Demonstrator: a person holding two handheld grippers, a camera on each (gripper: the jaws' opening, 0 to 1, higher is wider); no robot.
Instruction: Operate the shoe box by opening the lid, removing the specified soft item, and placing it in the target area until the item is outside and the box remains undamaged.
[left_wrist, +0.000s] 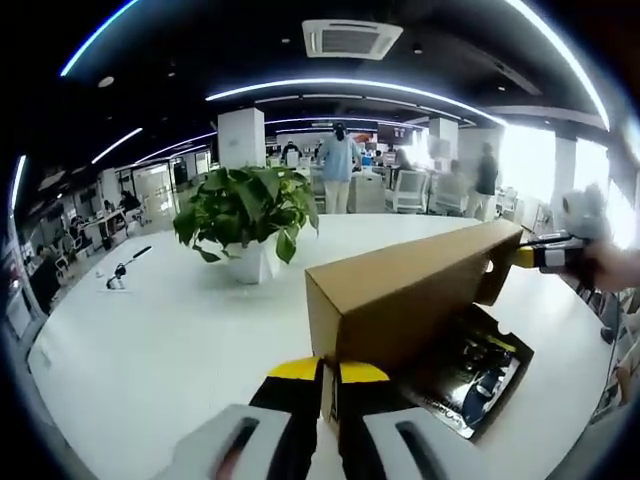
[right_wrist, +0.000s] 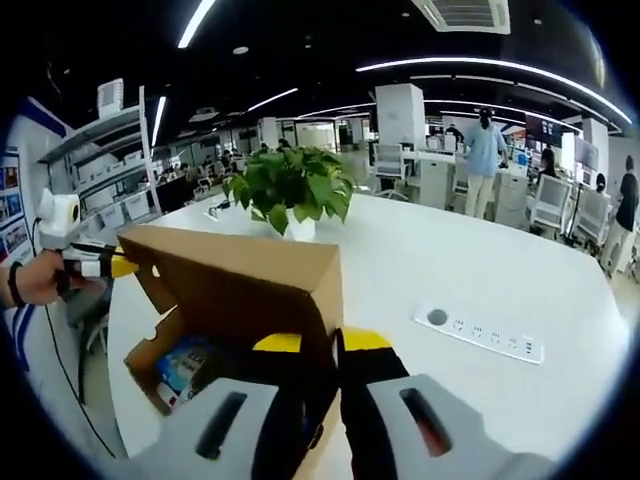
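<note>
The brown cardboard lid (left_wrist: 410, 290) of the shoe box is lifted, and the open box (left_wrist: 470, 372) lies under it on the white table. Inside are dark packaging and a blue item (right_wrist: 185, 365). My left gripper (left_wrist: 331, 372) is shut on the lid's near end, its yellow-tipped jaws pinching the edge. At the lid's far end is my right gripper (left_wrist: 530, 257), held by a hand. In the right gripper view, the right gripper (right_wrist: 320, 342) is shut on the lid (right_wrist: 240, 285). The left gripper (right_wrist: 125, 266) grips the lid's other corner.
A potted green plant (left_wrist: 248, 215) in a white pot stands mid-table behind the box. A white power strip (right_wrist: 480, 335) lies on the table (left_wrist: 150, 350) to the right. A small black-and-white object (left_wrist: 120, 272) lies far left. People stand and sit among desks behind.
</note>
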